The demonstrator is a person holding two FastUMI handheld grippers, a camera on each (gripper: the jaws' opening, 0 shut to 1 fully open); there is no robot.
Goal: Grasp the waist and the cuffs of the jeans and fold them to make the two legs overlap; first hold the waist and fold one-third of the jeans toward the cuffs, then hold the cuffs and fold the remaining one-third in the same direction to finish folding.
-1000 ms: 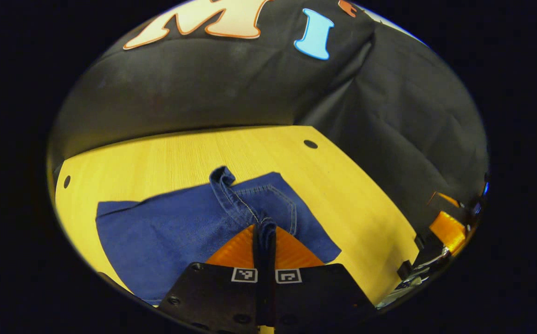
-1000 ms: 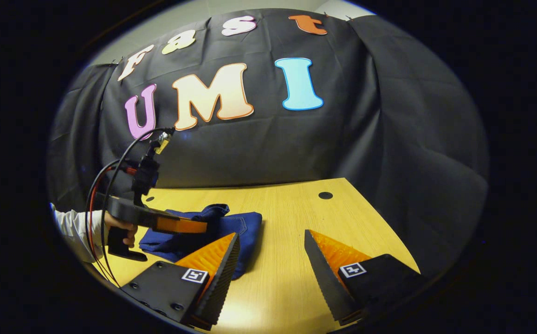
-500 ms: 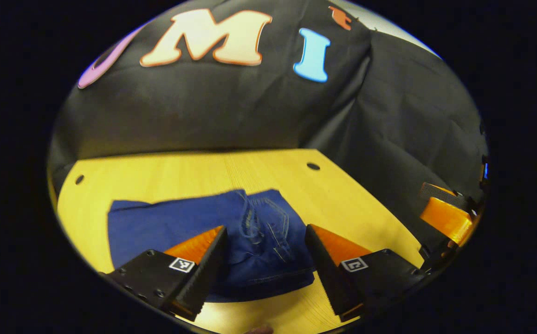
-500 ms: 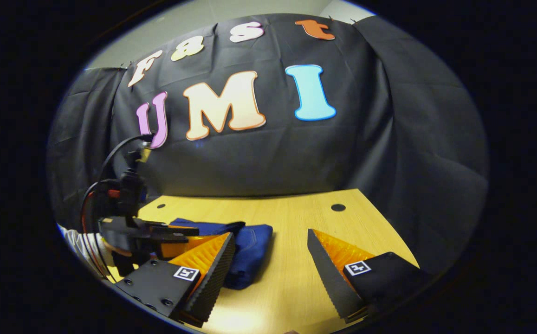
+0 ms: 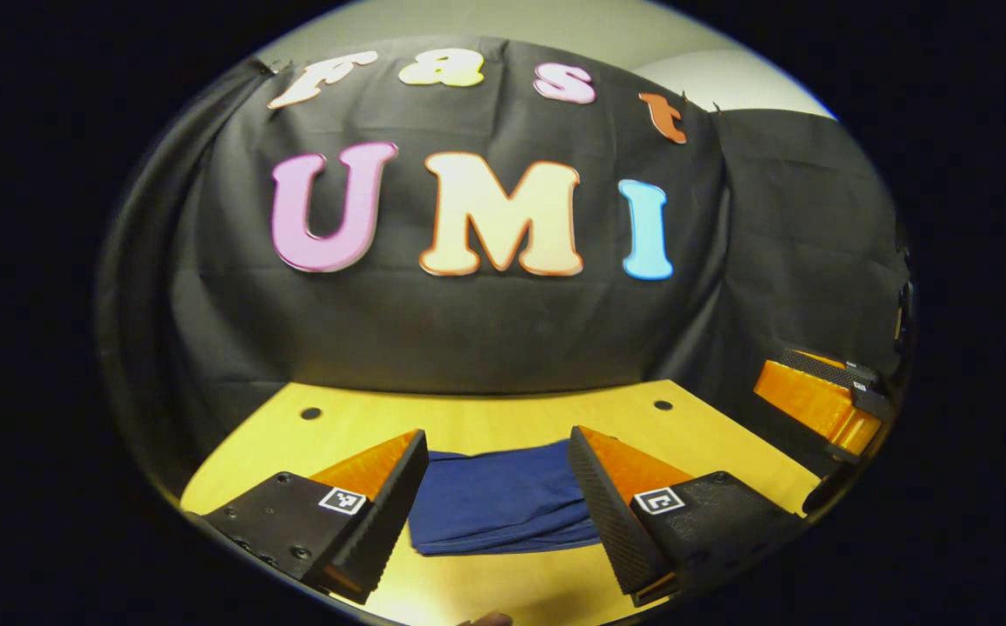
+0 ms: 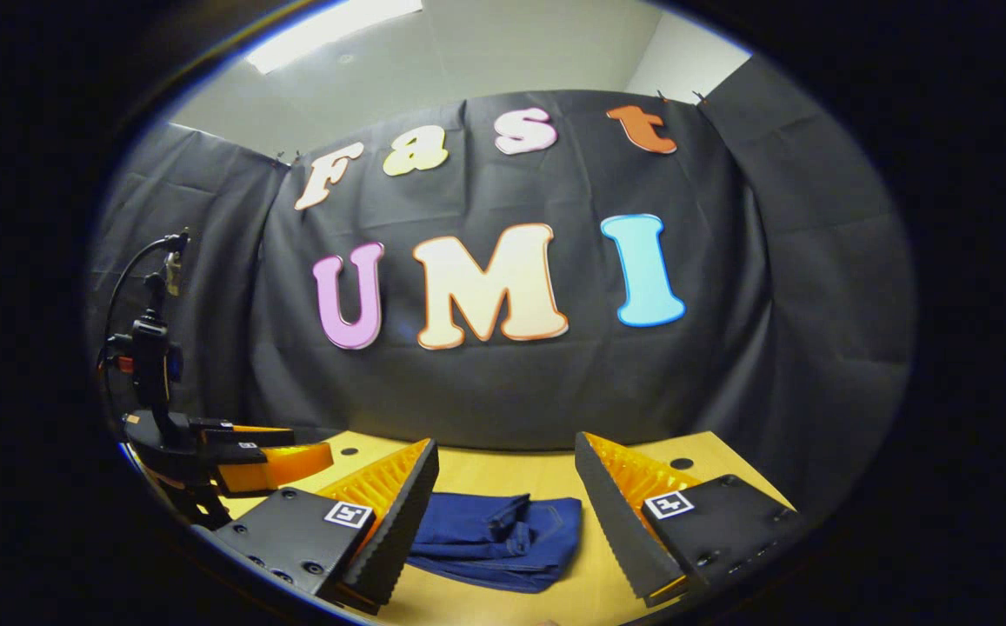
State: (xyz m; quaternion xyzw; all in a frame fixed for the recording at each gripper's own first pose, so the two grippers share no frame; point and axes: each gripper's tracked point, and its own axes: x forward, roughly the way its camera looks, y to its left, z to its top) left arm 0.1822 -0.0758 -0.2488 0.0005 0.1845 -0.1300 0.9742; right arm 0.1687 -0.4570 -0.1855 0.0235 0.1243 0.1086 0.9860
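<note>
1. Denim first: the jeans lie as a compact folded bundle on the pale wooden bench, seen between the fingers of the left hand-held gripper.
2. A second ago that left hand-held gripper was clamped on a ridge of the fabric, holding it up off the bundle. Half a second ago its fingers had already parted and the cloth had dropped flat.
3. Now the left hand-held gripper is wide apart, holds nothing, and has pulled back and tipped up, so more of the booth wall shows behind the bench.
4. In the right gripper view, the right hand-held gripper is likewise apart and empty, with the jeans lying on the bench just beyond its fingers. It too has lifted and levelled over the last second.
5. The left hand-held gripper shows there at the far left, off the cloth and clear of it.
6. My reading: the last fold has been laid and released, so the task looks finished or nearly so. One upper layer sits slightly rumpled in the right gripper view; a small tidy could remain.
</note>
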